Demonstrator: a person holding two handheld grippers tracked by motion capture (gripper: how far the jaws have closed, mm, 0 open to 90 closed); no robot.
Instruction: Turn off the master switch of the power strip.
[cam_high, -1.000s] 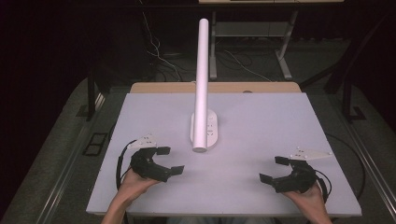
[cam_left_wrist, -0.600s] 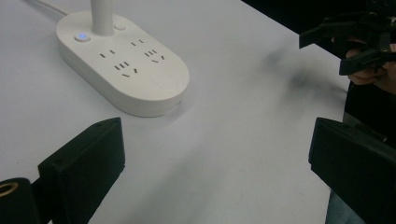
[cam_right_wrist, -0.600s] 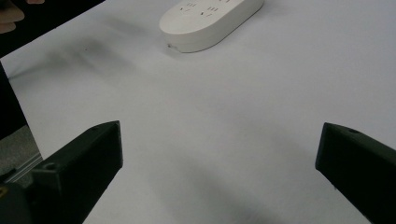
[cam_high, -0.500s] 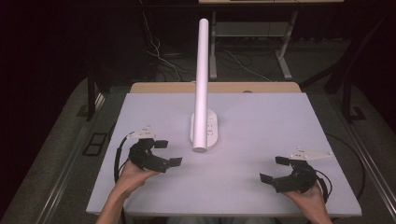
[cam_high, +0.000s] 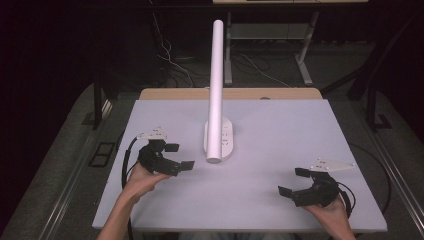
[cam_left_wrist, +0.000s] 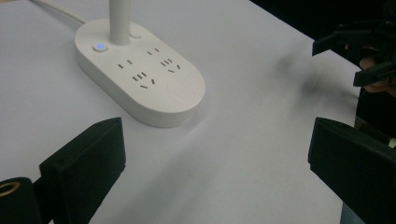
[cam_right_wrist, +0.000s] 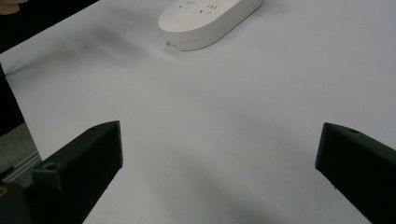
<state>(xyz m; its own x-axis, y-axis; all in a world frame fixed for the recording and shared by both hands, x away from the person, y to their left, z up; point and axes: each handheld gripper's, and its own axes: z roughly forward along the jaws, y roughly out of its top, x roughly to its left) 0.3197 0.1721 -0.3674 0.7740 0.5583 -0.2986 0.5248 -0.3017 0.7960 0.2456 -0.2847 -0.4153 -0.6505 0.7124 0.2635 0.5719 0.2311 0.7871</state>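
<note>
A white oval power strip (cam_high: 220, 137) lies at the middle of the white table (cam_high: 280, 130), with a tall white pole (cam_high: 216, 90) rising from it. In the left gripper view the strip (cam_left_wrist: 140, 77) shows its sockets and a lit blue button. My left gripper (cam_high: 179, 156) is open, just left of the strip, holding nothing. Its jaws frame the strip's near end (cam_left_wrist: 217, 154). My right gripper (cam_high: 294, 182) is open and empty near the front right of the table. Its own view (cam_right_wrist: 219, 172) looks across bare table toward the strip (cam_right_wrist: 210, 21).
Both grippers trail black cables, and a grey plate (cam_high: 332, 164) tops the right one. A wooden board edge (cam_high: 230, 93) runs behind the table. Dark floor with cables and desk legs (cam_high: 305, 55) lies beyond. Bare white surface spreads between the two grippers.
My left gripper has risen off the front left of the table and moved forward and right, toward the power strip. The right gripper has stayed where it was.
</note>
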